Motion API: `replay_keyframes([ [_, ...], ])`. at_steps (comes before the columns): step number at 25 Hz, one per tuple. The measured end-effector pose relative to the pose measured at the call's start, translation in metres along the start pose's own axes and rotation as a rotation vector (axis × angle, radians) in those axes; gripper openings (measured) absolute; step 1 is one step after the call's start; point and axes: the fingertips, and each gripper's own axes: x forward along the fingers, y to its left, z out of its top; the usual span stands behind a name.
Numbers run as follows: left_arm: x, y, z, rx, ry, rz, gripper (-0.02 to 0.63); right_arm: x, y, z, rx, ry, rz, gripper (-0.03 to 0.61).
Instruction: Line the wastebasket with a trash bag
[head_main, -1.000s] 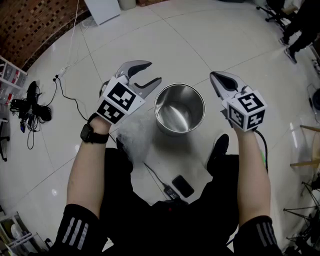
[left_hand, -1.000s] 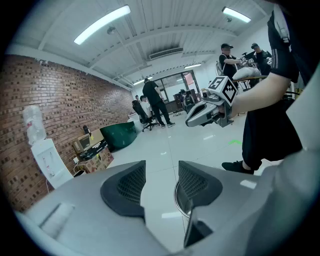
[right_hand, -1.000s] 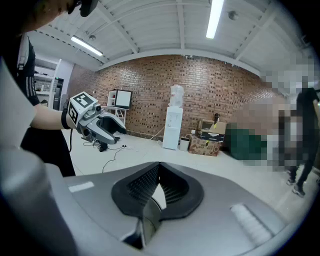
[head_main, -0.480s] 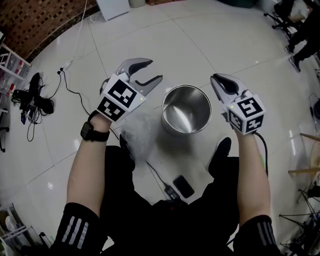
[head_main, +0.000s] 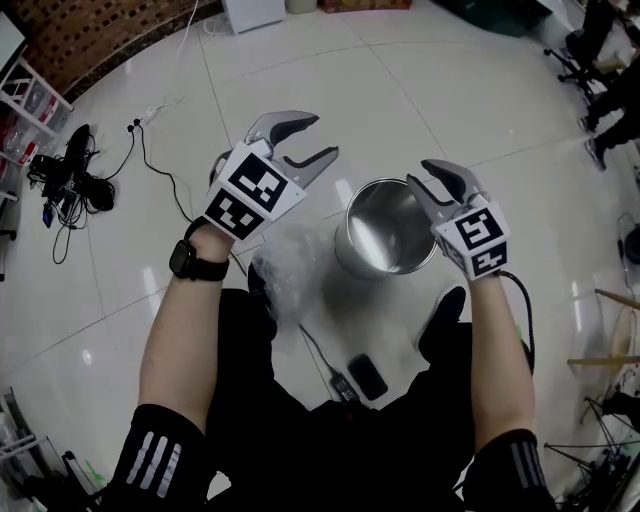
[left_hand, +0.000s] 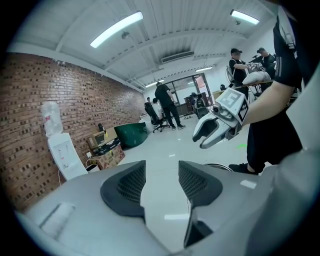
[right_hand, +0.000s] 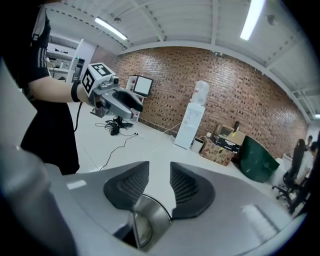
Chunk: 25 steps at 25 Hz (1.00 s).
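Black phone (head_main: 367, 375) on white tile floor (head_main: 330, 70), thin cable (head_main: 316, 350) beside it; black cord tangle (head_main: 75, 170) at left; water dispenser (right_hand: 193, 122) against brick wall (right_hand: 240, 95), cardboard boxes (right_hand: 223, 145) near it; people (left_hand: 164, 102) standing far back

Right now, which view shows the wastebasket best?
Head view: the wastebasket shows whole from above, open rim and inside. Right gripper view catches only part of it, low between the jaws. Left gripper view shows just a rim sliver.

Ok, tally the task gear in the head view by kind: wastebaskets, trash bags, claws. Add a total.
Wastebasket: 1
Trash bag: 1
Claws: 2, left claw and right claw, its jaws opening, nothing gripped
Total: 4
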Motion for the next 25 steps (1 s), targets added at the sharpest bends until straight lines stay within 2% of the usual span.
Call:
replay_keyframes([
  [9,-0.033,0.023,-0.014,-0.034,-0.009,0.047,0.201,0.081,0.083,0.032,-0.006,0.007,0.151,0.173],
  [14,-0.050,0.030,-0.027,-0.039,0.002,0.061,0.201,0.136,0.136,0.034,0.033,0.042,0.258,0.181],
  [19,-0.063,0.038,-0.045,-0.053,0.052,0.084,0.201,0.188,0.184,0.009,0.026,0.131,0.329,0.198],
  [25,-0.077,0.040,-0.068,-0.041,0.123,0.087,0.201,0.239,0.234,-0.056,0.024,0.310,0.388,0.233],
])
